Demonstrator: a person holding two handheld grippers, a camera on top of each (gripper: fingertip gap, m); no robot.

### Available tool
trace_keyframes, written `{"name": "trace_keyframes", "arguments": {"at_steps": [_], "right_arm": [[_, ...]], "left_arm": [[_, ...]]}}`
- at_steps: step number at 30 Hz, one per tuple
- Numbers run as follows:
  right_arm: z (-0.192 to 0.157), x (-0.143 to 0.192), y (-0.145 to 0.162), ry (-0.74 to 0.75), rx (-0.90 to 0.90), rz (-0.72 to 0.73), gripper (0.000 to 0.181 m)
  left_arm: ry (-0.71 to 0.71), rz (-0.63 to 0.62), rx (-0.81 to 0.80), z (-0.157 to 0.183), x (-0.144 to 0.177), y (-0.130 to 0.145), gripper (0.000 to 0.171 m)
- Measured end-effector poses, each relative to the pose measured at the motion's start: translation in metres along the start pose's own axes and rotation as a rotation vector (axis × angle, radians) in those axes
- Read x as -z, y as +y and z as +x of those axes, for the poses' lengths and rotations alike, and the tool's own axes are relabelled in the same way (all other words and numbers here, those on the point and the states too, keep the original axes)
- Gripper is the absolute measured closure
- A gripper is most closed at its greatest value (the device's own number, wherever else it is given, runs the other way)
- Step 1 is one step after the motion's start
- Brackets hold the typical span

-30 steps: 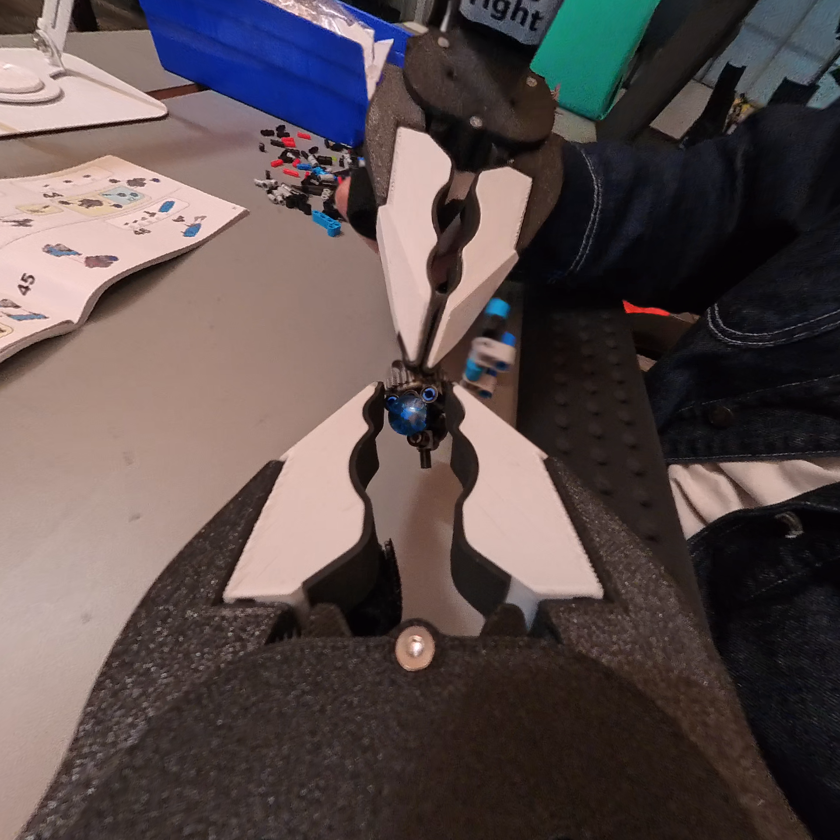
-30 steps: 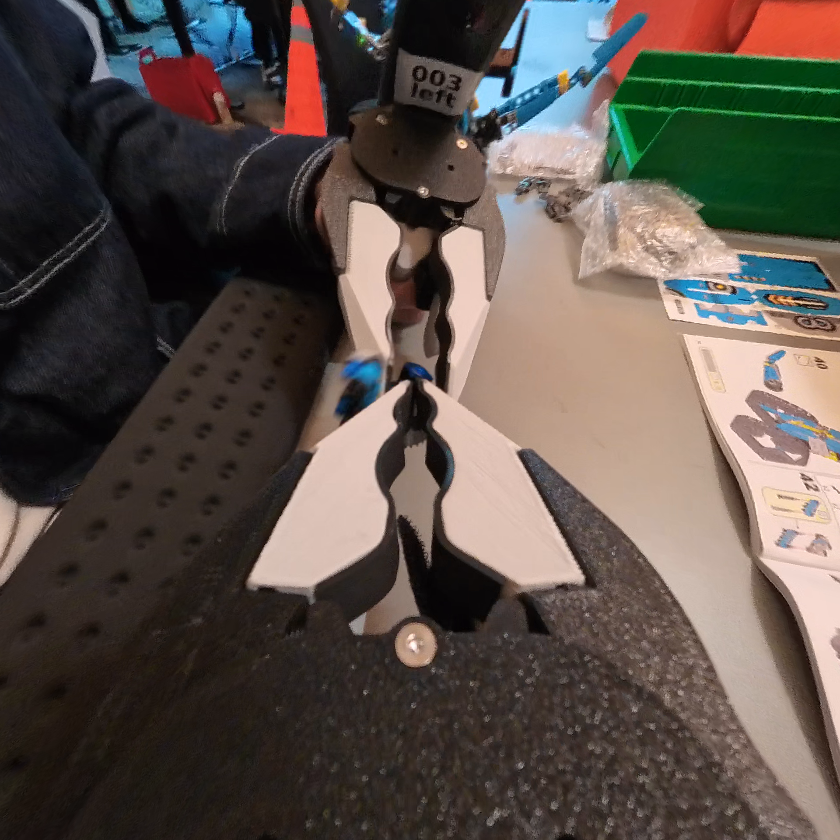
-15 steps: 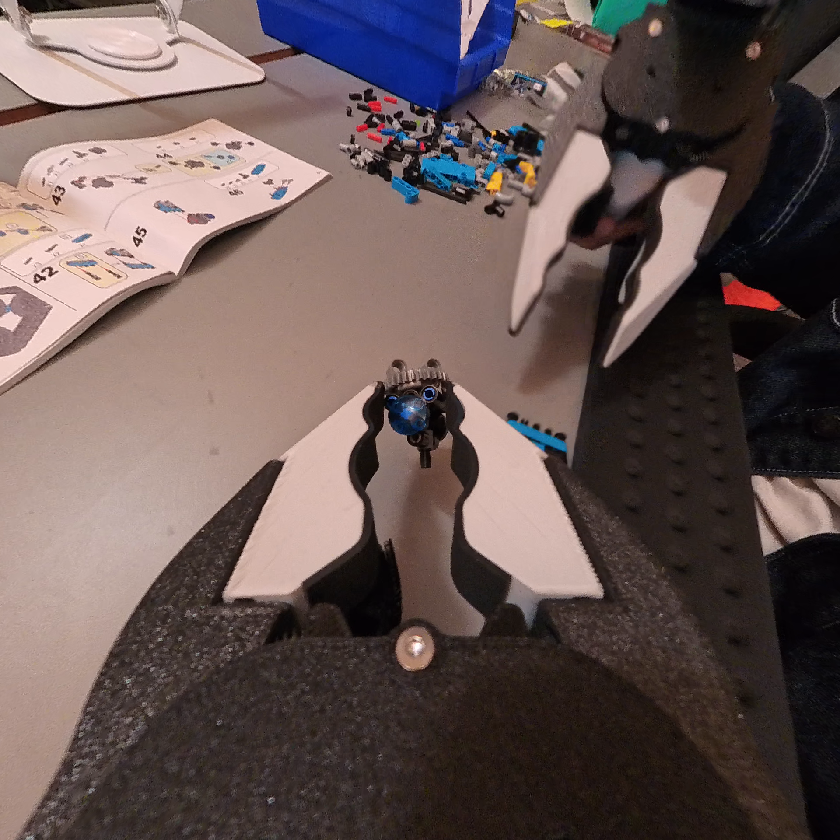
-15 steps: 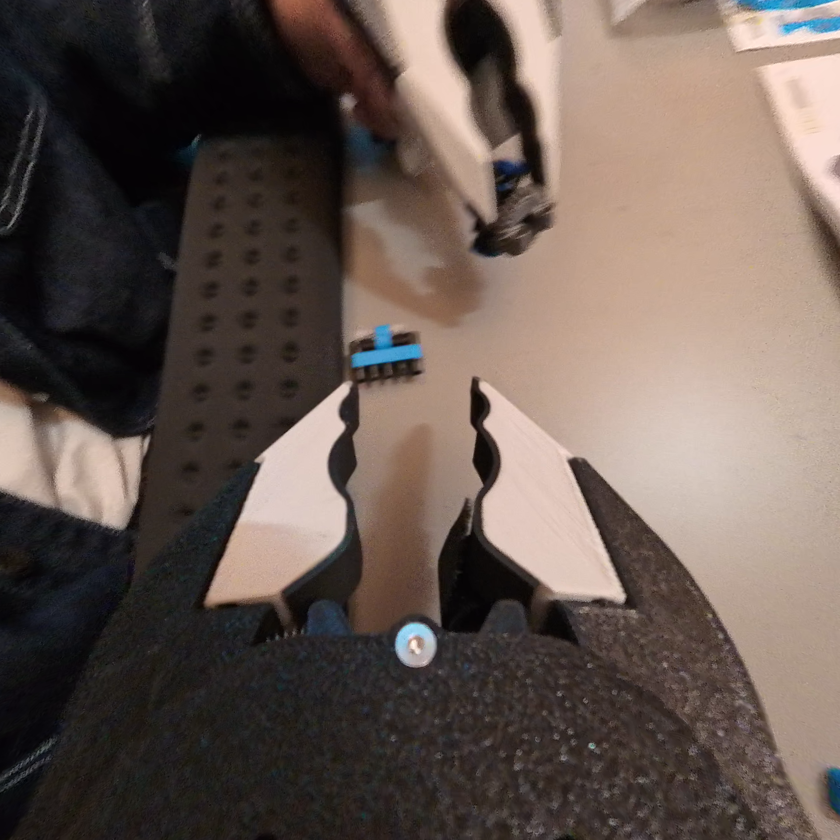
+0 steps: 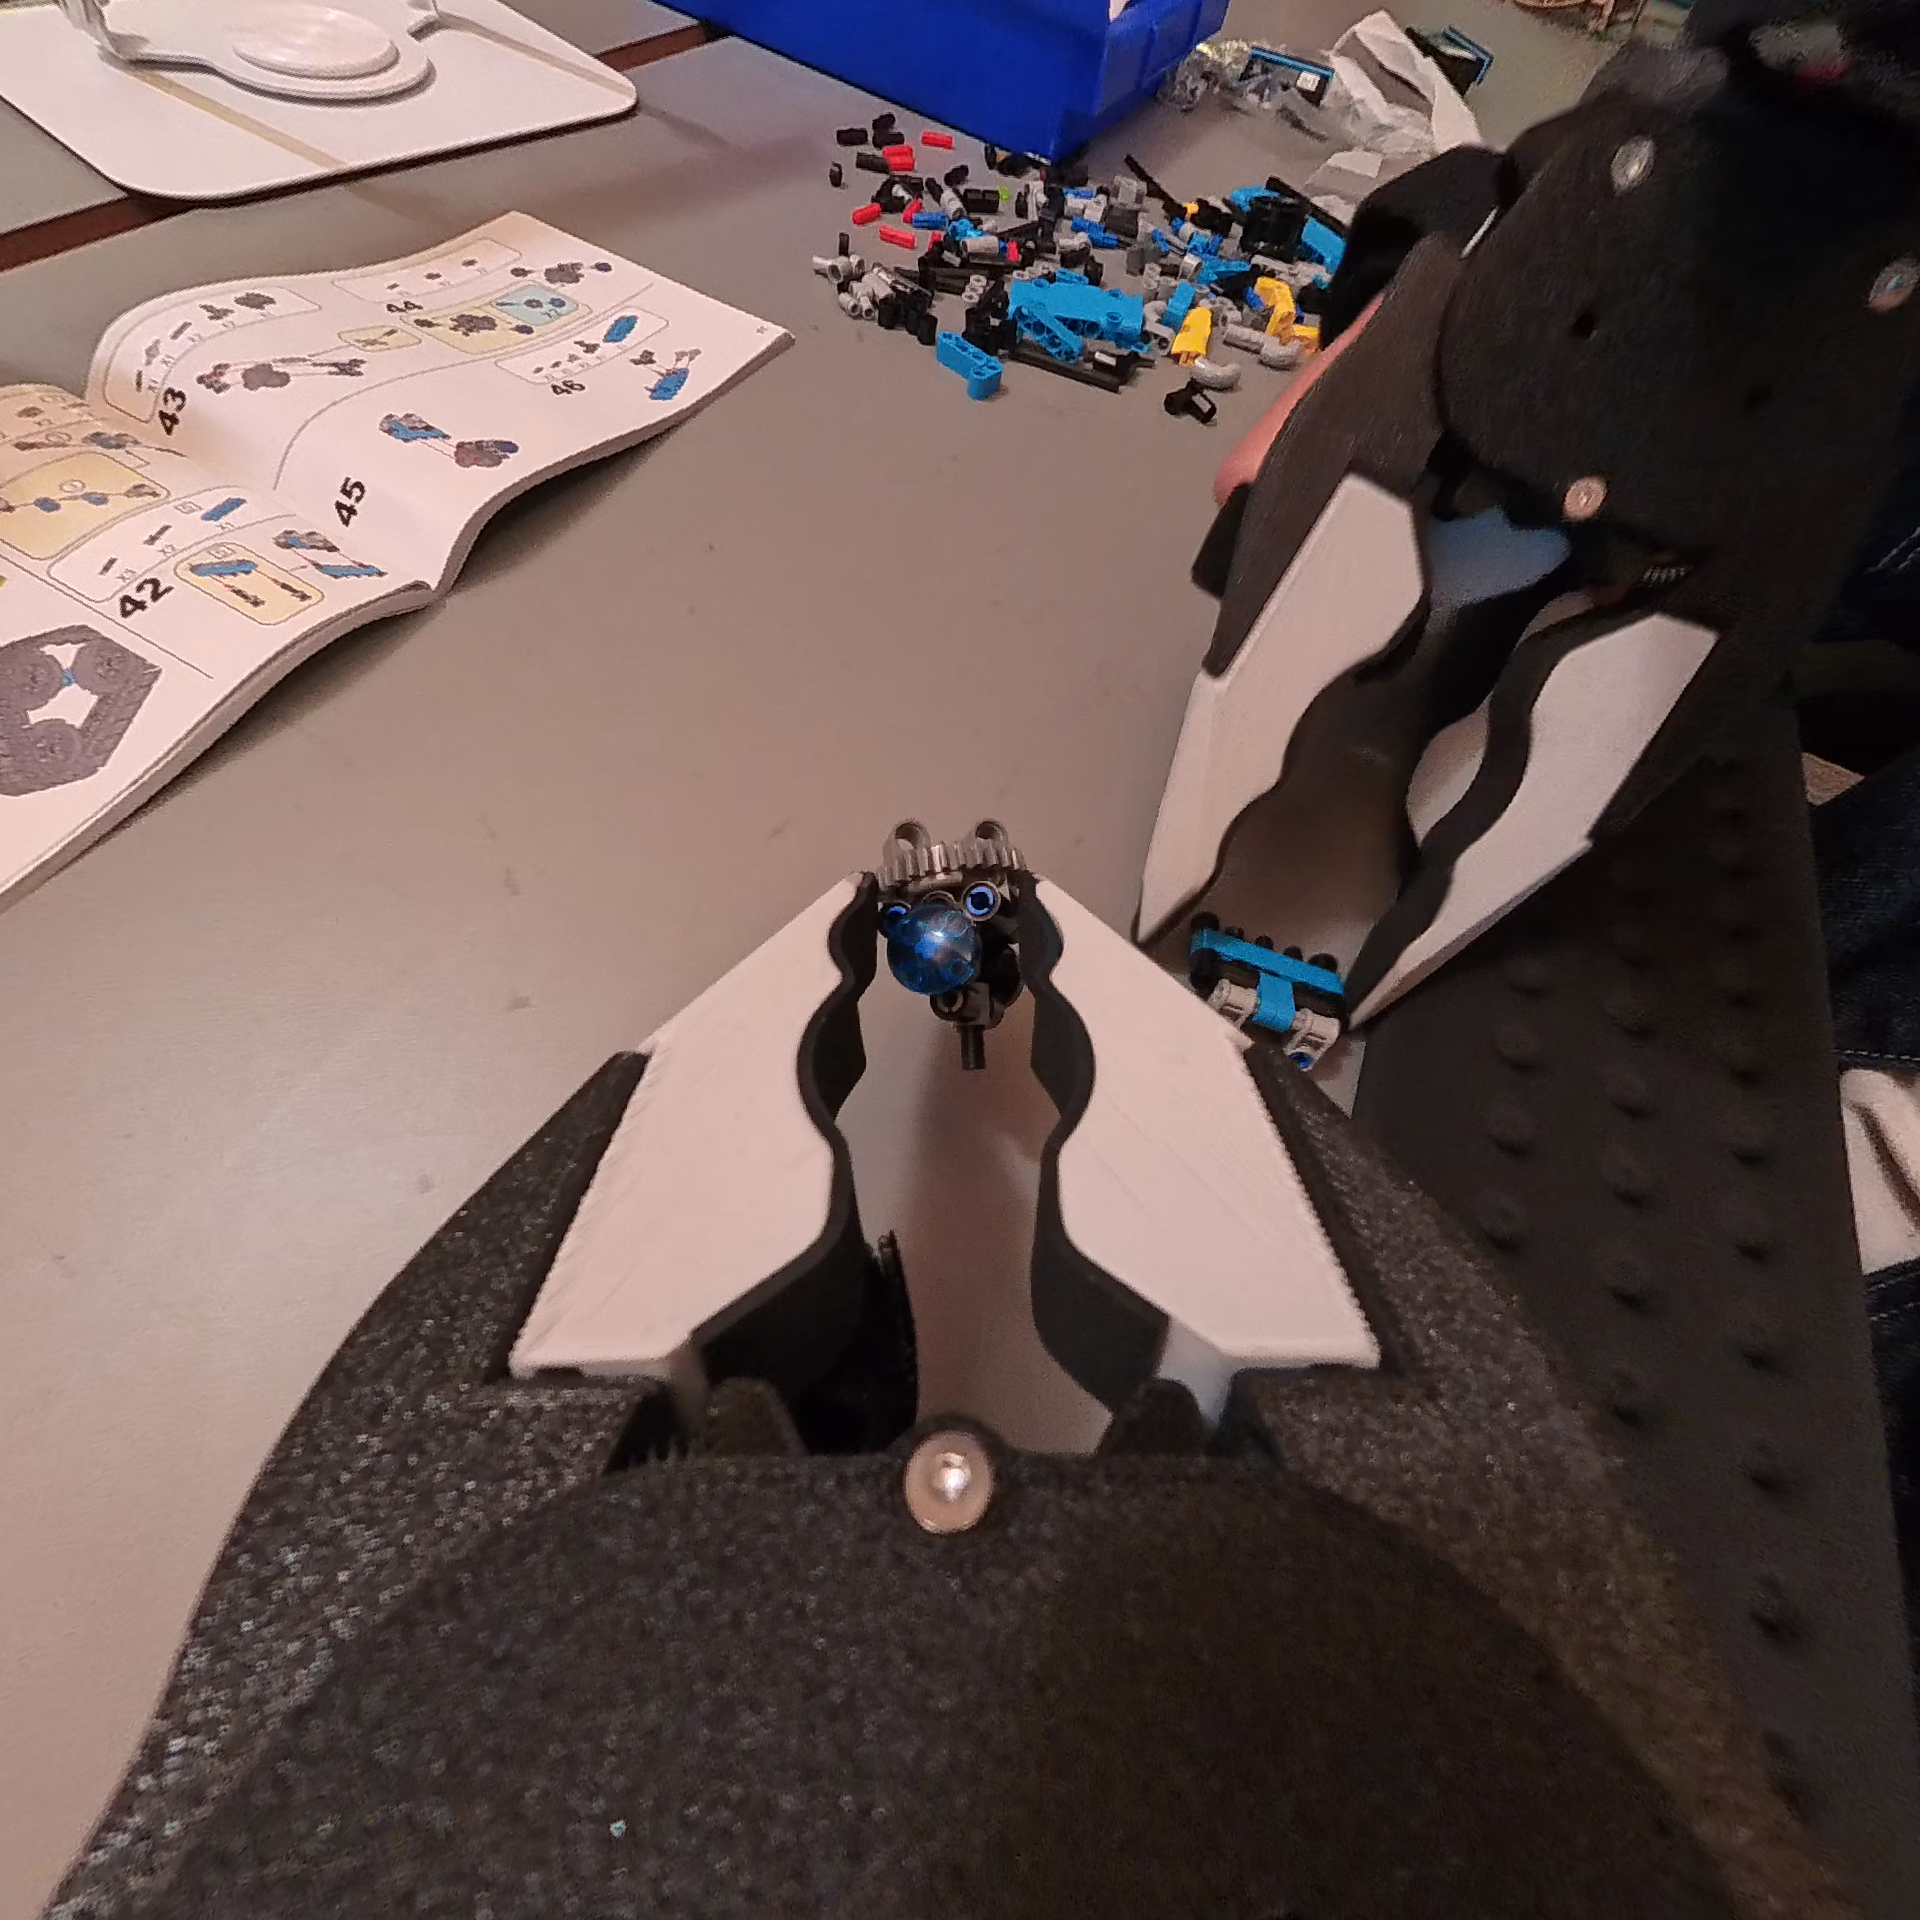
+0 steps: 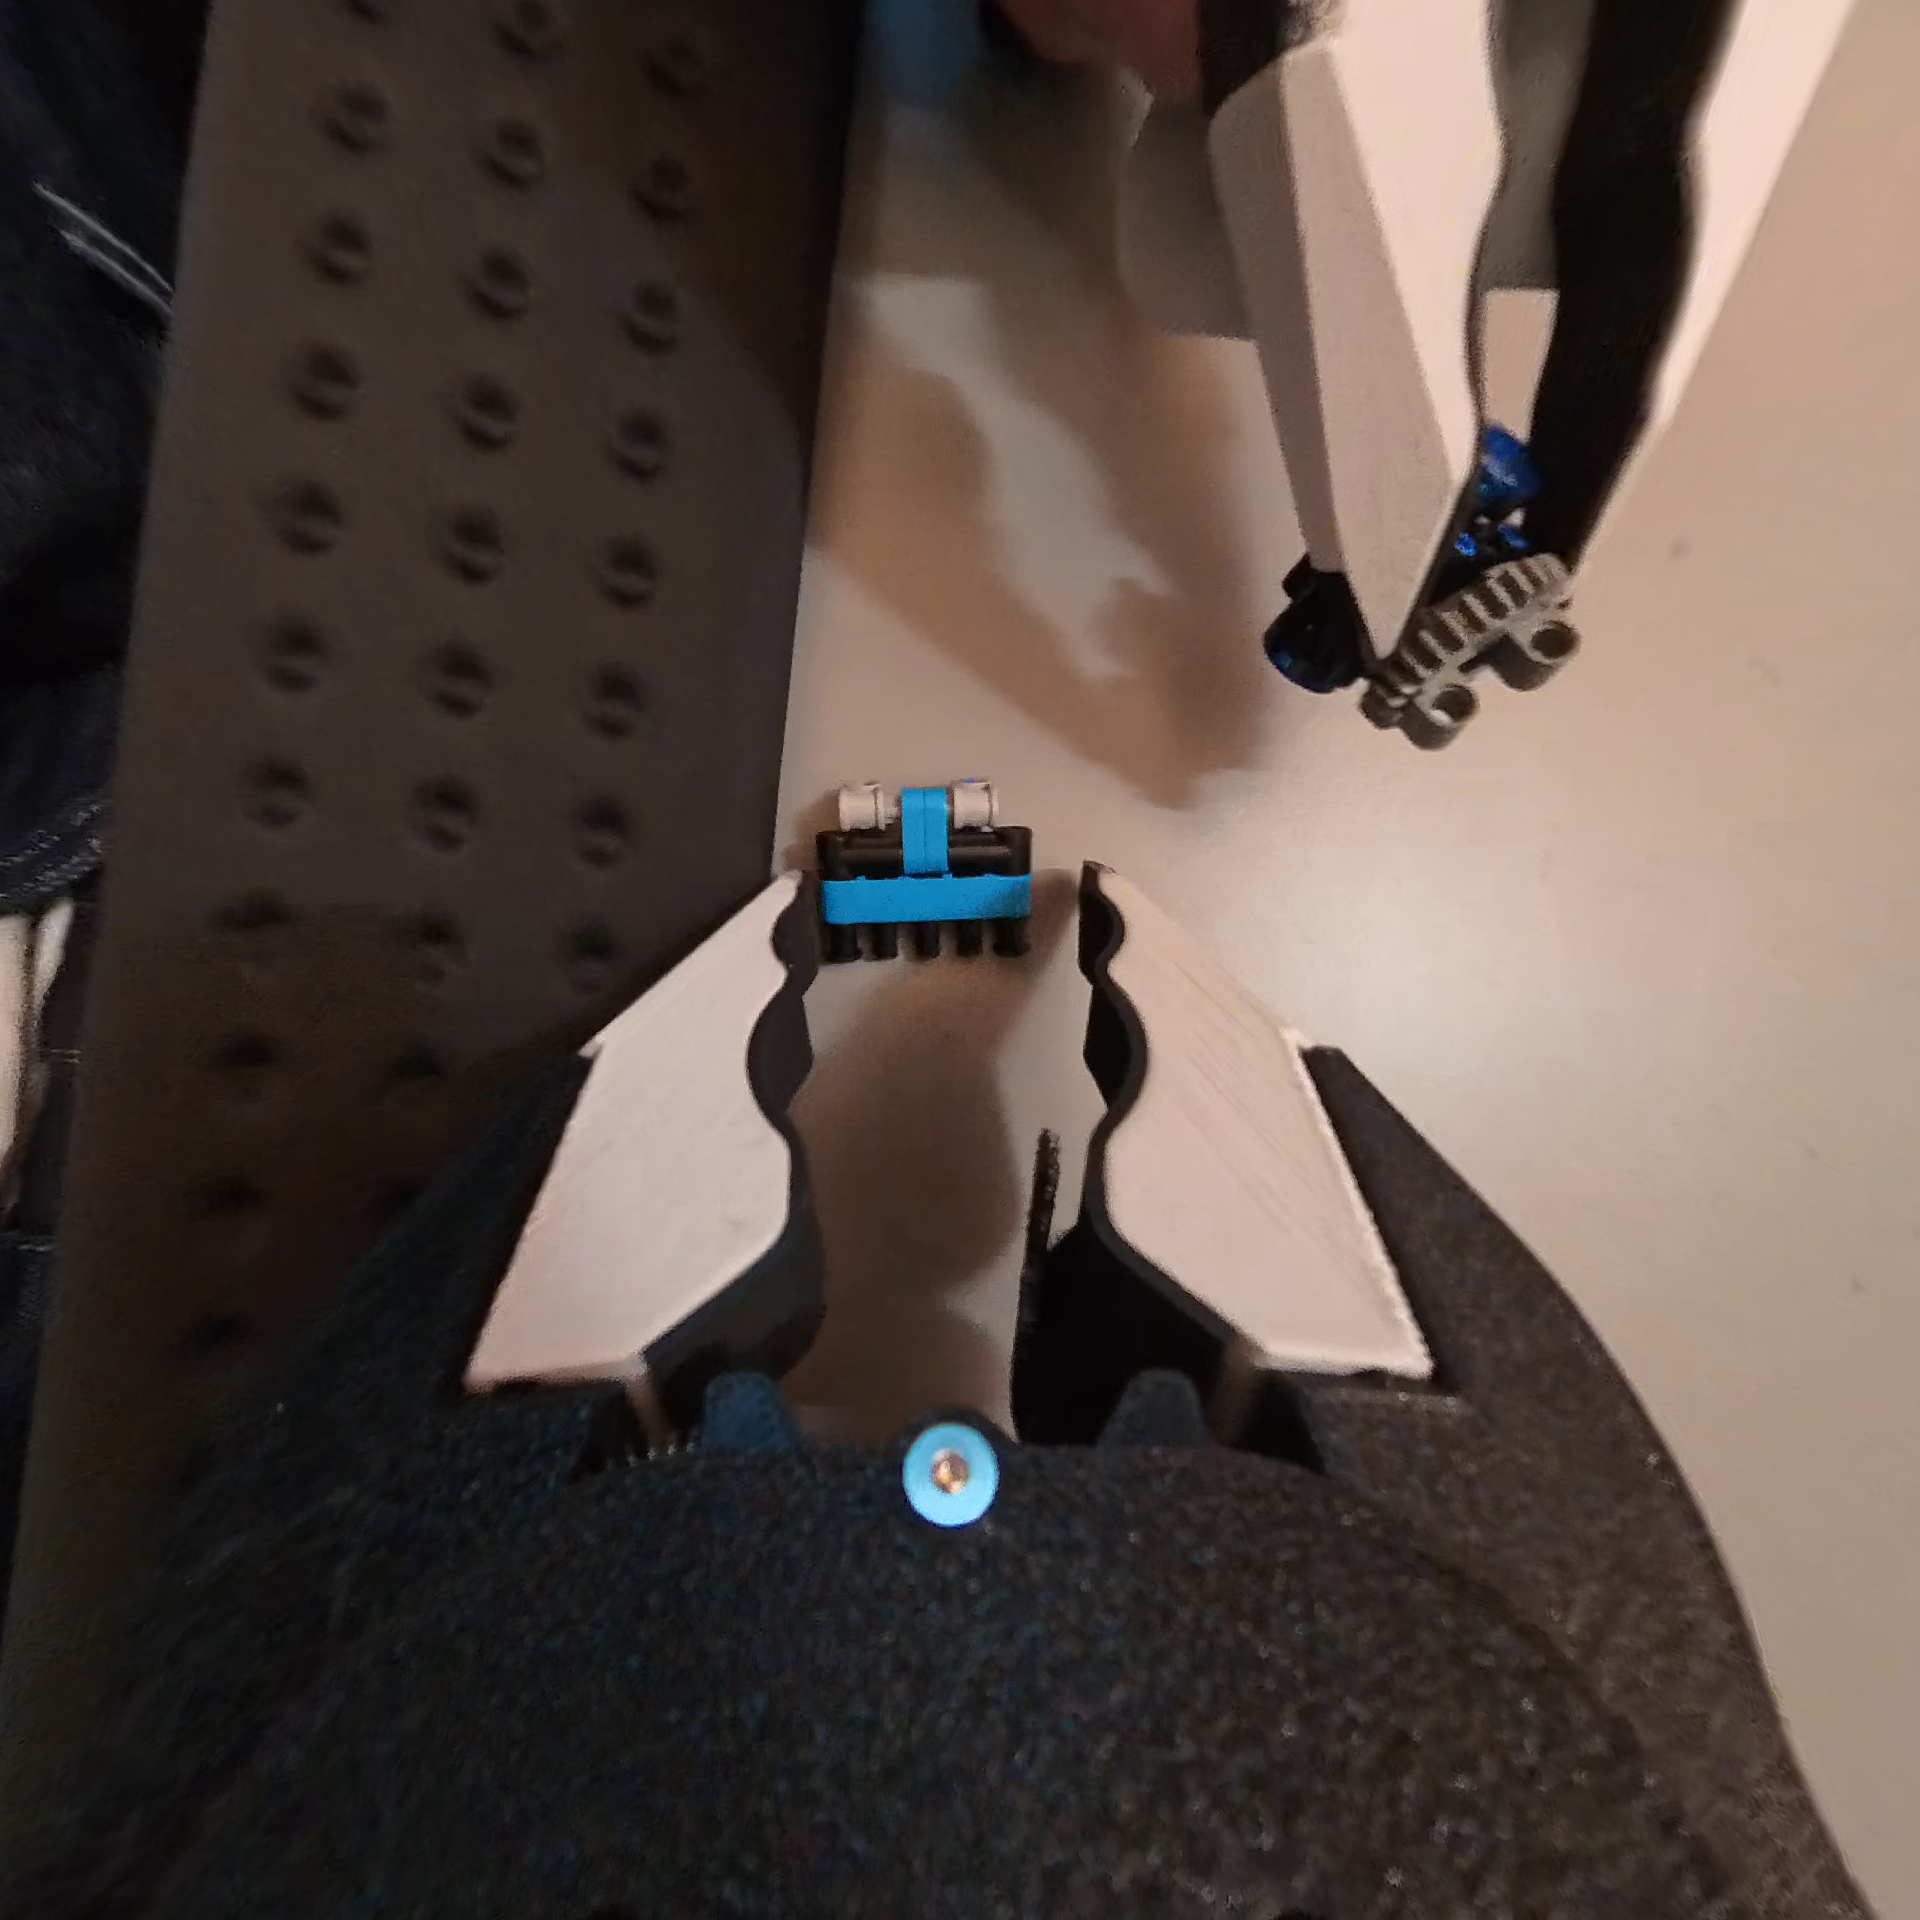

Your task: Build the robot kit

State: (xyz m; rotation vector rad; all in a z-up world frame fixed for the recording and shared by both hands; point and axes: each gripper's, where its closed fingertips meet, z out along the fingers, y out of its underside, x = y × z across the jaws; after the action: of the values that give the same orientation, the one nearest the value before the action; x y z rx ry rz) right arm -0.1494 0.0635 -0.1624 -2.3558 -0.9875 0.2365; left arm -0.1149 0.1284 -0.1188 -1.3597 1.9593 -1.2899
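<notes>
Grey tabletop w/ open instruction booklet, loose brick pile, blue bin; left gripper pinches small gear-and-blue-ball brick assembly.

Rt view: right gripper, fingers spread, straddles blue-black brick piece on table beside black perforated strip.

A grey table carries an open instruction booklet, loose bricks and a blue-black assembly.

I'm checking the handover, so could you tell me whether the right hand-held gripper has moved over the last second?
Yes. The right hand-held gripper left the left one, dropped toward the table, and now brackets the blue piece.
</notes>
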Motion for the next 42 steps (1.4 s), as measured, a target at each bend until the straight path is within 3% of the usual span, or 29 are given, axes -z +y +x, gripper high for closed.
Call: {"name": "trace_keyframes", "arguments": {"at_steps": [2,5,11,13,15,23,28,33,37,39,42], "right_arm": [[-0.003,-0.003,-0.003,-0.03,0.004,-0.004,0.141],[0.002,0.004,-0.007,-0.019,0.01,0.039,0.141],[0.062,0.074,-0.055,0.122,-0.266,0.556,0.141],[0.058,0.076,-0.065,0.069,-0.267,0.624,0.141],[0.053,0.065,-0.067,0.047,-0.251,0.616,0.141],[0.088,0.055,-0.047,0.382,-0.251,0.559,0.141],[0.119,0.038,0.012,0.618,-0.239,0.185,0.141],[0.106,0.013,0.025,0.47,-0.393,0.11,0.141],[0.099,0.012,0.029,0.361,-0.623,0.147,0.138],[0.089,0.012,0.022,0.294,-0.689,0.206,0.122],[0.065,0.012,0.014,0.165,-0.708,0.224,0.13]], "left_arm": [[0.002,0.017,-0.007,0.001,0.002,-0.003,0.145],[0.008,0.068,-0.008,0.002,0.006,-0.012,0.145],[0.023,0.125,-0.009,0.005,0.011,-0.023,0.145],[0.037,0.126,-0.027,0.011,0.01,-0.023,0.145],[0.04,0.127,-0.036,0.014,0.009,-0.024,0.145],[-0.026,0.078,-0.003,-0.001,0.006,-0.015,0.145],[-0.079,0.003,-0.023,-0.008,-0.002,-0.003,0.145],[-0.086,0.001,0.0,-0.012,-0.002,-0.002,0.145],[-0.073,0.028,0.013,-0.011,0.001,-0.006,0.145],[-0.072,0.024,0.016,-0.012,0.0,-0.005,0.145],[-0.07,0.019,0.013,-0.011,0.0,-0.004,0.144]]}}
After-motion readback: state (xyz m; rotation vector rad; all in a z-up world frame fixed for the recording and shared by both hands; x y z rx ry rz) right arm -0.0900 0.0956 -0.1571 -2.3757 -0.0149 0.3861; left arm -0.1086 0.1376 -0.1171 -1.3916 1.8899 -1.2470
